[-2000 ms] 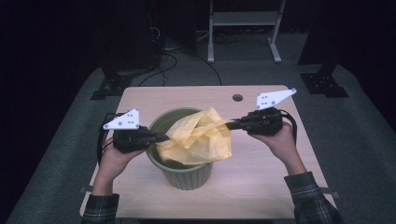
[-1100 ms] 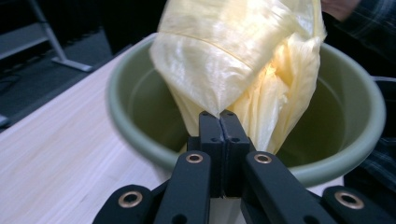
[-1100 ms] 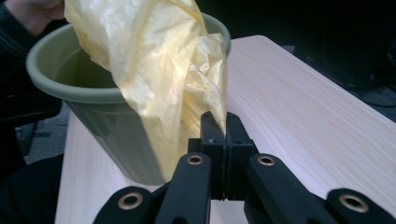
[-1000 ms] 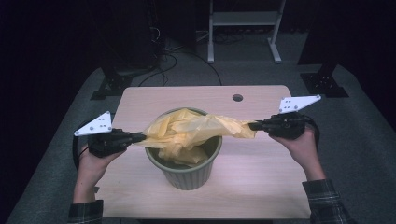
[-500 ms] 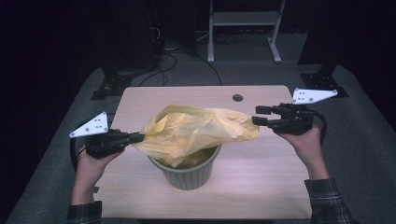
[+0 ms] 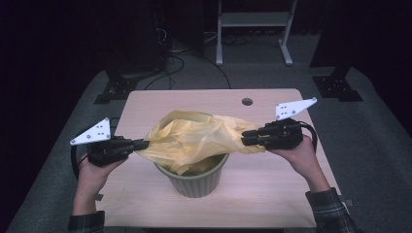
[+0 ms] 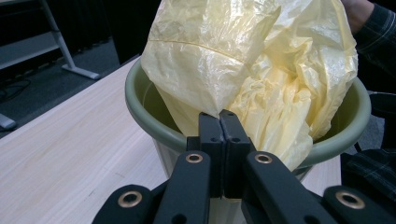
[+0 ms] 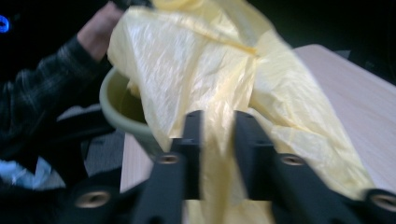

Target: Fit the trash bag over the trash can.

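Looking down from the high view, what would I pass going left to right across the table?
Left gripper → yellow plastic bag draped over the green bin → right gripper.

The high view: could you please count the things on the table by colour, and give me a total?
Yellow: 1, the plastic bag, stretched between the left gripper and the right gripper.
Green: 1, the bin under the bag.
Total: 2.
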The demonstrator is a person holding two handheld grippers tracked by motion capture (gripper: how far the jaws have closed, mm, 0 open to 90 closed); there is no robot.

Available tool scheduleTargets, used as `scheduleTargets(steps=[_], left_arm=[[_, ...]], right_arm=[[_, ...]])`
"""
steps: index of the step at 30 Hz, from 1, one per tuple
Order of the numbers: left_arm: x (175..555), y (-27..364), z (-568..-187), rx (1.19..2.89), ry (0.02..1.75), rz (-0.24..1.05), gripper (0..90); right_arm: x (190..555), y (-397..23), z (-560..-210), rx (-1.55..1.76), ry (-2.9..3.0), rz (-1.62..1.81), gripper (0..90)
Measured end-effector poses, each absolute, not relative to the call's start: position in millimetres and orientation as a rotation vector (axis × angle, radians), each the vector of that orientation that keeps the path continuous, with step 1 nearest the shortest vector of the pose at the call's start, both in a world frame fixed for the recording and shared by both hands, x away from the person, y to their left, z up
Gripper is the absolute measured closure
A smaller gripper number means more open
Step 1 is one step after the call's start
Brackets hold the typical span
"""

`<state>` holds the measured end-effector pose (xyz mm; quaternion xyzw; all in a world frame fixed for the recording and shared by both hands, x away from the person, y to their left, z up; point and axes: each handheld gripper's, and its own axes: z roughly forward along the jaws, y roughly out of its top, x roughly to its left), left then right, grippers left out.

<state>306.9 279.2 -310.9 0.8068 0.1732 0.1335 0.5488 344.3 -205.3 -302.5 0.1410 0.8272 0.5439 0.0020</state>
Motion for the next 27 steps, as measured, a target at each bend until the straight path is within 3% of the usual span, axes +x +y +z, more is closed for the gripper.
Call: scheduleTargets(steps=[2, 18, 27], left_arm=[[306, 280, -312, 1.906, 0.41, 0.314, 89.6], [284, 294, -331, 1.885, 0.441, 0.28, 89.3], [285, 291, -338, 1.886, 0.437, 0.25, 88.9]], right_arm=[[338, -200, -304, 0.394, 2.616, 1.677, 90.0], [285, -164, -346, 0.131, 2.812, 1.591, 90.0], [285, -137, -391, 0.158, 2.939, 1.408, 90.0]])
